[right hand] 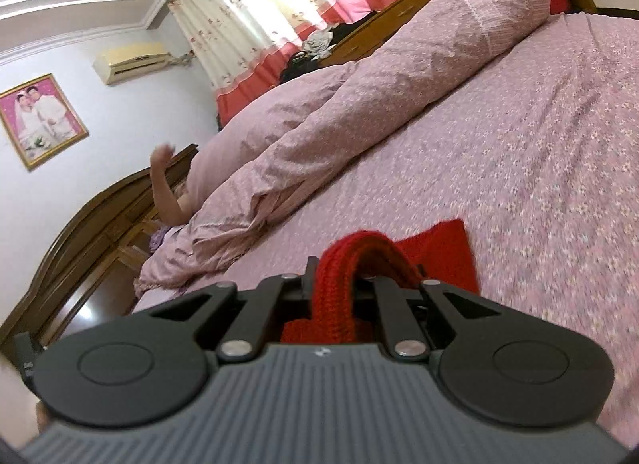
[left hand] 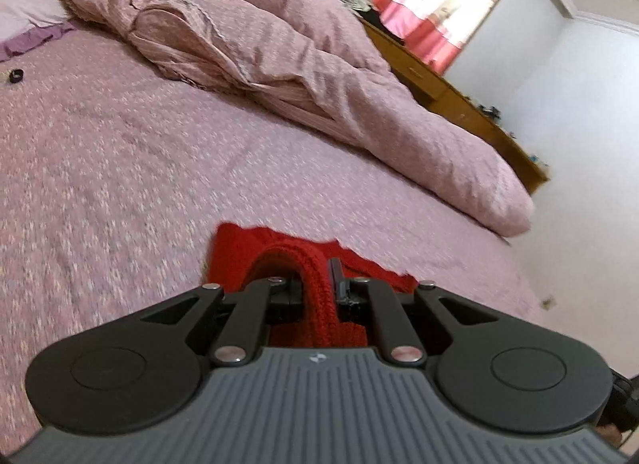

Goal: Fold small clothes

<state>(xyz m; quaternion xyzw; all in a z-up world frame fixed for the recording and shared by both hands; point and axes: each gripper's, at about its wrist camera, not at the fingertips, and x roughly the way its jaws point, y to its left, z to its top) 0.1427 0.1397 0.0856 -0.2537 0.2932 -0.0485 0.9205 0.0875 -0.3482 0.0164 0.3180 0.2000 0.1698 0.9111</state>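
Note:
A small red knitted garment [left hand: 319,304] is pinched in my left gripper [left hand: 315,284], whose jaws are shut on a ribbed edge of it. The rest of the knit [left hand: 247,248] hangs ahead, just above the pink bedspread [left hand: 120,168]. In the right wrist view my right gripper [right hand: 335,284] is likewise shut on a ribbed fold of the red garment [right hand: 339,304]. A flat red part [right hand: 439,248] trails to the right over the bedspread [right hand: 539,168]. Both views are blurred by motion.
A rolled pink duvet [left hand: 303,64] lies across the far side of the bed, seen again as a long duvet [right hand: 359,104]. A person's raised arm [right hand: 163,184] shows by the wooden headboard [right hand: 88,224]. A small black object [left hand: 16,76] lies far left. A wooden dresser [left hand: 459,96] stands below the curtains.

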